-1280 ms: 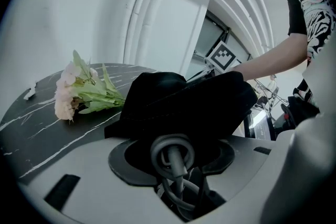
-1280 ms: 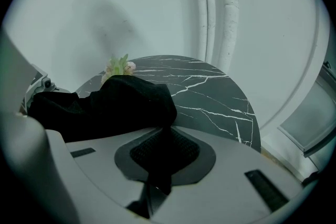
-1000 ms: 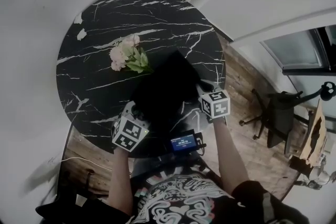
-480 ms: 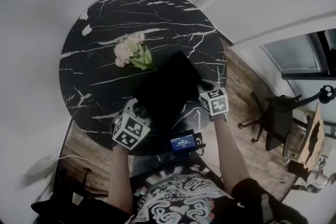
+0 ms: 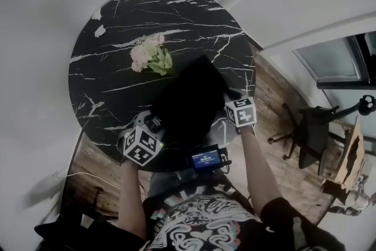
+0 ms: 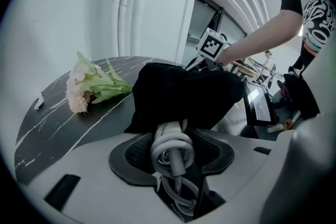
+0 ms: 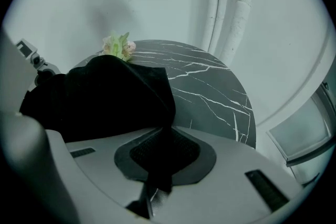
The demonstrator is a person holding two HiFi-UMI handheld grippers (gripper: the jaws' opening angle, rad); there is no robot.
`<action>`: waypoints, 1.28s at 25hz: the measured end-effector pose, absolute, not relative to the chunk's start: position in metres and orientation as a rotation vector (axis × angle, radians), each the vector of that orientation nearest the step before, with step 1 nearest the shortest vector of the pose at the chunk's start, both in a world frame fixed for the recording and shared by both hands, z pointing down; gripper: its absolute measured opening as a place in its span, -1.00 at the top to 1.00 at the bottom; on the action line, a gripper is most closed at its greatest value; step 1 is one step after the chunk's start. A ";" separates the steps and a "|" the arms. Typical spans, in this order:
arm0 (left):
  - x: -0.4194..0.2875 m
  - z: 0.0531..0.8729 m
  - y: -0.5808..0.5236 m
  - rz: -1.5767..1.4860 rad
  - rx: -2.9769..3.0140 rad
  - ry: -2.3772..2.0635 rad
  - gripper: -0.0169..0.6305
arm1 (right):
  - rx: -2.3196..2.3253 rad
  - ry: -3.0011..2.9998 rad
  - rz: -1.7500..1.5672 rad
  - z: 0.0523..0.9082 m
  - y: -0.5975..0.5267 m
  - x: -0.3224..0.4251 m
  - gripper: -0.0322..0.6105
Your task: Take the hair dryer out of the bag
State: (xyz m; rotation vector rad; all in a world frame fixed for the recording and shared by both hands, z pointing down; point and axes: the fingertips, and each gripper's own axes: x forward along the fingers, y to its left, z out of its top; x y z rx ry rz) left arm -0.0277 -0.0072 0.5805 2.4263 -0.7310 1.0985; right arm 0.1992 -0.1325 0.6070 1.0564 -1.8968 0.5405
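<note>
The black bag [image 6: 184, 94] hides the hair dryer: only a coil of grey cord [image 6: 170, 145] shows at its mouth, and the dryer's body cannot be made out anywhere. In the head view the bag is one dark mass (no fold or opening can be told). In the right gripper view it covers the stems of the flowers [image 7: 118, 45]. The readout on the small screen [image 5: 205, 159] at the edge of the table [image 5: 117, 67] is too small to read. The bottom edge cuts off the person's patterned shirt [image 5: 200, 226].
</note>
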 end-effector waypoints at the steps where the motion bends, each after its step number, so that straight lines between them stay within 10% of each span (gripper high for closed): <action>1: -0.028 0.581 -0.007 1.100 2.427 -0.728 0.33 | 1.059 -1.895 0.536 0.607 -0.132 0.198 0.79; 32: -0.048 0.578 -0.012 1.180 2.451 -0.697 0.33 | 1.332 -1.897 0.728 0.587 -0.152 0.241 0.80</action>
